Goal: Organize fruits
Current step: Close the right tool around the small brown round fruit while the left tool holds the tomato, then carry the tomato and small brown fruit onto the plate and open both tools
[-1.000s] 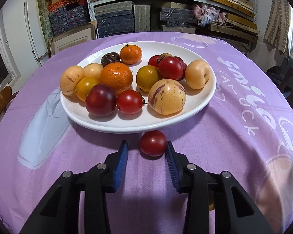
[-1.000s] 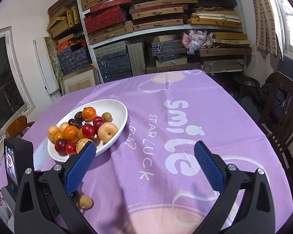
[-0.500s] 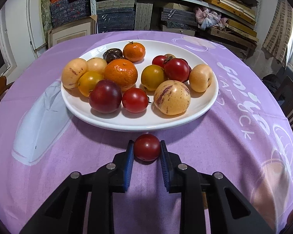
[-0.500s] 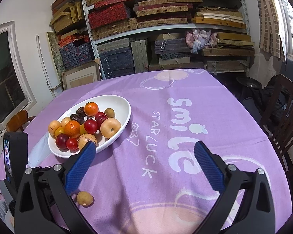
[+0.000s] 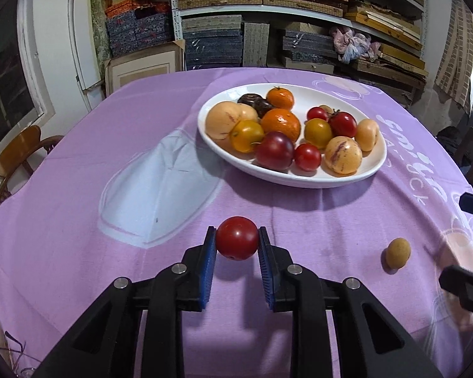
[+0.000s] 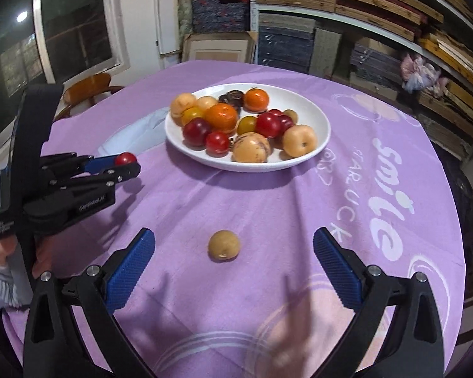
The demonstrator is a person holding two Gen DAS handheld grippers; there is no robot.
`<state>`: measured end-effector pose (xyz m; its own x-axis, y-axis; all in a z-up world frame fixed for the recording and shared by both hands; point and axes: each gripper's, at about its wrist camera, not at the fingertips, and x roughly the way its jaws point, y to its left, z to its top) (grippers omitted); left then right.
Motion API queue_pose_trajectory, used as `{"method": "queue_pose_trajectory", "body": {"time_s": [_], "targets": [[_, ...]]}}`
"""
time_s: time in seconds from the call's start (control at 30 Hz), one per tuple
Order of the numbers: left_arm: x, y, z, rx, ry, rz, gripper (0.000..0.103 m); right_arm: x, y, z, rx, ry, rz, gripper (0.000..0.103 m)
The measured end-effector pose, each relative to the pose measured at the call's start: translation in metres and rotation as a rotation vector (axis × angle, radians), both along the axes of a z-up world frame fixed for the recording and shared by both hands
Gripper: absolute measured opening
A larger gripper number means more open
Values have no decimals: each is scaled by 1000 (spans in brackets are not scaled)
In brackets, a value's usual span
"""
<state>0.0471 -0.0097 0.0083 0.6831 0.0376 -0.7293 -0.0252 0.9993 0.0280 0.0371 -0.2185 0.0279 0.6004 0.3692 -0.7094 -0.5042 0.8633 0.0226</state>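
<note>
L gripper [image 5: 236,245] had its jaws clamped on the tomato [image 5: 236,237], pads pinching it at mid-height on both sides, fruit clear of the cloth [image 5: 63,220] by the look of the shadow under it. Plate [image 5: 356,178] sat toward the far side of the table, already crowded w/ fruit, so the drop spot mattered: the bare white strip at the plate's near rim looked like the safest gap, tho it was narrow. My call for the carry: keep the squeeze light, since a tomato skin splits easily, bring it in above rim height, lower till it nearly touched the plate, then release so it wouldn't roll into the others or off the edge.

R gripper [image 6: 233,252] hovered w/ jaws wide apart, nothing between the pads, lined up over the small tan fruit [image 6: 223,245] lying alone on the cloth near the table's front edge. That one looked round and prone to roll; best approach was prob straight down, pads either side at its widest part, closing slowly. Risk: the two grippers crowding each other at the plate, so one at a time.
</note>
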Motion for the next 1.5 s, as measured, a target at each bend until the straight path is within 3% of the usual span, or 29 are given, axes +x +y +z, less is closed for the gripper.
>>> {"method": "queue_pose_trajectory", "body": {"time_s": [0.13,0.2,0.37,0.5,0.77,0.93,1.27,1.5], "targets": [[-1,16,0,-41,-6,32,26,-2,7,-7,8,25,44,95],[-3,18,-1,-38,-14,33,26,1,8,-11,2,45,50,81],[-3,20,-5,-33,-9,13,26,0,14,-20,-17,75,85,71],[-2,19,-7,-30,-8,4,26,1,25,-31,-51,101,120,54],[-2,15,-9,-16,-8,-17,26,13,26,-37,-61,96,63,44],[-3,14,-9,-15,-7,-19,26,19,27,-42,-78,97,30,43],[-2,9,-12,-1,0,-31,27,27,25,-49,-94,109,-9,26],[-1,7,-14,4,4,-36,27,28,24,-52,-83,120,-13,26]]}}
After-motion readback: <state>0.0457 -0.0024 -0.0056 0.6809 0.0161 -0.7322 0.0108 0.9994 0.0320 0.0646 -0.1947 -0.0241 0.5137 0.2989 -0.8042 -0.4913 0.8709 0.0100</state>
